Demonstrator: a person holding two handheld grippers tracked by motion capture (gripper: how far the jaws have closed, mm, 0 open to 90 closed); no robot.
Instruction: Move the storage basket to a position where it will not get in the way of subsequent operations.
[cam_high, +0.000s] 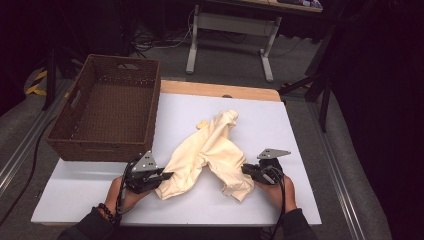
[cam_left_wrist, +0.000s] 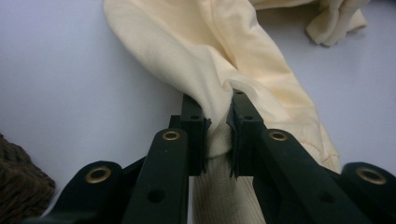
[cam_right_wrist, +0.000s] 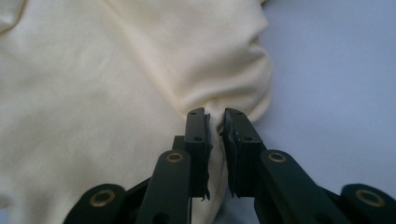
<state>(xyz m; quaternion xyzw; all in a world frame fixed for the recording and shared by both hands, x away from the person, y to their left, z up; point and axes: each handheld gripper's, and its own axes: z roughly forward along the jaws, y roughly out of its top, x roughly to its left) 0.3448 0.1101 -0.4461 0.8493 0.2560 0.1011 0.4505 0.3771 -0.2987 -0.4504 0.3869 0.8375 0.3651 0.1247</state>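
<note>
We had both grippers, the left gripper (cam_high: 167, 175) and the right gripper (cam_high: 245, 169), clamped on the cream garment (cam_high: 210, 150) near the table's (cam_high: 300, 150) front edge. Lifting it into the basket (cam_high: 107, 107), which we judged the goal, remained.

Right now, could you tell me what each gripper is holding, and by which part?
Both hold the cream garment: the left gripper pinches a bunched fold at its near-left end, the right gripper a fold at its near-right edge.
</note>
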